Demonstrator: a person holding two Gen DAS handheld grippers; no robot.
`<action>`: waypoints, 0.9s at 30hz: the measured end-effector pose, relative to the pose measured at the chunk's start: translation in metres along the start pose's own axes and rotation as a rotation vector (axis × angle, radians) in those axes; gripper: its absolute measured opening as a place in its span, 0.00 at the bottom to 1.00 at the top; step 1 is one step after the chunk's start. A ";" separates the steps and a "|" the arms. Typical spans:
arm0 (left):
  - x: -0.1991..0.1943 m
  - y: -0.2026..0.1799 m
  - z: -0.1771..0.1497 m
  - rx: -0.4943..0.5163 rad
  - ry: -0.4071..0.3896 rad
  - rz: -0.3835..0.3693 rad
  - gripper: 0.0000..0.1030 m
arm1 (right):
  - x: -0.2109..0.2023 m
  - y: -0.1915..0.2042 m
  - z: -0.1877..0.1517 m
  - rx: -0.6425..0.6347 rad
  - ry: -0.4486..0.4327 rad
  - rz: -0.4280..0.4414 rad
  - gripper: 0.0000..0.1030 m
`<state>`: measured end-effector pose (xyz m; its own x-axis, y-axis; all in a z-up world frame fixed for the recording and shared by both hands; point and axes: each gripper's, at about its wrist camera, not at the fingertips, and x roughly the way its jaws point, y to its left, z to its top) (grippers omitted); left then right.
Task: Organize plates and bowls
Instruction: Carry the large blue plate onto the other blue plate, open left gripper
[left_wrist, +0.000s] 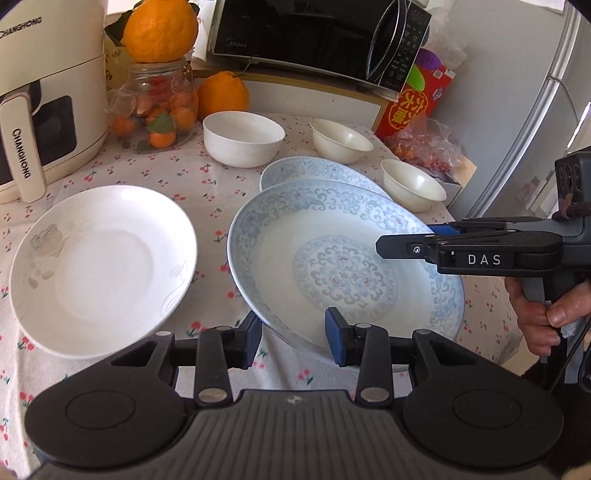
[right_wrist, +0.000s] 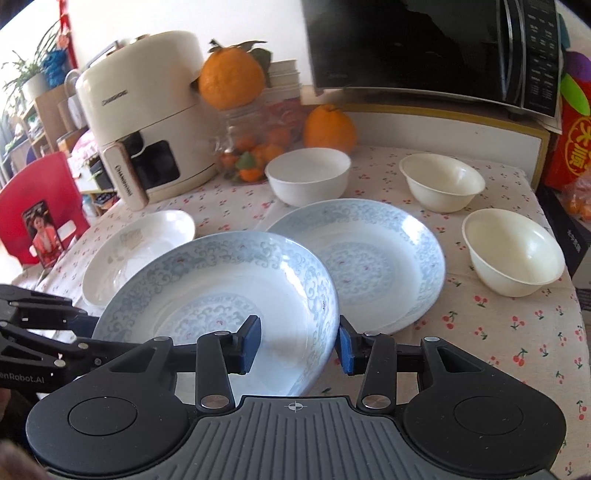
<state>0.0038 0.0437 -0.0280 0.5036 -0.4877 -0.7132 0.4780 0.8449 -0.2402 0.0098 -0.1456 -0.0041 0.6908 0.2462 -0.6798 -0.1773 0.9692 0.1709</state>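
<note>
Item: blue-patterned plate (right_wrist: 236, 280), held tilted above the cherry-print tablecloth (right_wrist: 509, 332), its face turned up and its far rim overlapping a second blue-patterned plate (right_wrist: 373, 254) lying flat. It is gripped at opposite rims by the left gripper (left_wrist: 293, 338) and right gripper (right_wrist: 299, 343), each partly open and clamped on the edge. A white plate (left_wrist: 99, 266) and three bowls, the nearest a cream bowl (right_wrist: 513, 251), are set nearby.

Blue-scrolled plate (right_wrist: 229, 280), plain white bowl (right_wrist: 308, 175), cherry-print tablecloth (right_wrist: 498, 332).

Tilted blue-patterned plate (right_wrist: 221, 291) overlapping second blue plate (right_wrist: 369, 254), white plate (left_wrist: 99, 266), three bowls (left_wrist: 242, 138) behind
</note>
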 end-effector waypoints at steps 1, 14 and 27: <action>0.004 -0.002 0.004 -0.004 0.002 -0.002 0.33 | 0.000 -0.003 0.002 0.005 -0.003 -0.007 0.41; 0.043 -0.019 0.035 -0.026 0.021 0.018 0.33 | 0.030 -0.050 0.030 0.074 -0.004 -0.088 0.41; 0.061 -0.020 0.051 -0.016 0.004 0.075 0.33 | 0.056 -0.063 0.037 0.107 0.020 -0.138 0.41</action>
<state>0.0611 -0.0144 -0.0333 0.5344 -0.4223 -0.7322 0.4278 0.8822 -0.1966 0.0860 -0.1929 -0.0266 0.6892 0.1114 -0.7160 -0.0052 0.9889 0.1488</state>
